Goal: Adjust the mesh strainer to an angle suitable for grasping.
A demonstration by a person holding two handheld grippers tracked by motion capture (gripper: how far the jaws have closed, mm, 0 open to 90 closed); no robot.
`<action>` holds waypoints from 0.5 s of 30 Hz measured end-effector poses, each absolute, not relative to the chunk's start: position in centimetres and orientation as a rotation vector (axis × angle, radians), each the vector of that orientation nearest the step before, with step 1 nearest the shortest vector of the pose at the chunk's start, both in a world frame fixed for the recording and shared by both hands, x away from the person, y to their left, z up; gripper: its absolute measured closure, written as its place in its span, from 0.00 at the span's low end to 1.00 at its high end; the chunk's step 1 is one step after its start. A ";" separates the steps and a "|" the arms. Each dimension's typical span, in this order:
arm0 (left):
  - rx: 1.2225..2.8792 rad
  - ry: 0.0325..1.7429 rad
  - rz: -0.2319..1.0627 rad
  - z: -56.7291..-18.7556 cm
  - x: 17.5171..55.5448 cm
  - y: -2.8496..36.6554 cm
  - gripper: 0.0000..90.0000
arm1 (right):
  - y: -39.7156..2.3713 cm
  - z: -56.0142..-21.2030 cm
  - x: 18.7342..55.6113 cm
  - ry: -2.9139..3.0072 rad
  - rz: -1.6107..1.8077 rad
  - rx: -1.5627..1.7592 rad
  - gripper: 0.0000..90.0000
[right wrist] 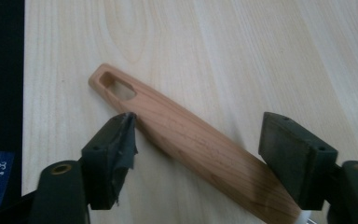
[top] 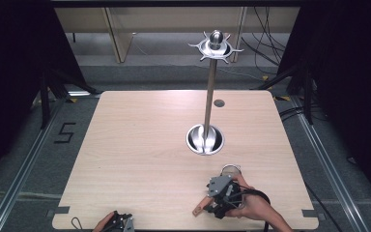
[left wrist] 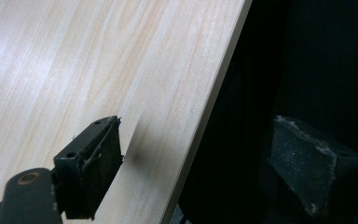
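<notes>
The right gripper stood with jaws apart astride the wooden handle, while the left gripper also gaped over the table edge.

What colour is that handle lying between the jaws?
Light reddish-brown wood, the wooden handle shows best in the right gripper view.

We see a pale wooden table filling the middle of the high view. Right of centre on it stands a metal stand, its round base on the wood and its pole rising toward the top of the frame. A wooden handle lies flat on the table at lower right. A small dark disc sits near the far edge.
</notes>
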State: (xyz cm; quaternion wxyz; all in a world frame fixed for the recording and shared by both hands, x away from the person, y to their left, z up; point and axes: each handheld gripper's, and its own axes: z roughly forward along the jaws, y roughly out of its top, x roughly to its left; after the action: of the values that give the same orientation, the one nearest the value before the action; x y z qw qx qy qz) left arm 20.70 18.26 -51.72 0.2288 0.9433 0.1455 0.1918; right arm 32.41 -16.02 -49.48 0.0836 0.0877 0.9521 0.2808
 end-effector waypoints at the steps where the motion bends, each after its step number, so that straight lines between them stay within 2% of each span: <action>1: 2.597 0.399 0.527 -51.7 20.7 18.3 0.18 | -16.1 -49.4 32.4 2.844 0.830 0.276 0.34; 15: 2.597 0.403 0.534 -51.8 20.7 18.2 0.18 | -15.7 -49.1 33.4 2.885 0.725 0.357 0.52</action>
State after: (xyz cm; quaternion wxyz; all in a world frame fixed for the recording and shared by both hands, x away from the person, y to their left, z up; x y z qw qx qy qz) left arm 20.69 18.24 -51.79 0.2279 0.9429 0.1463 0.1938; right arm 33.41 -15.66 -49.14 0.0726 0.1188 0.9604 0.2415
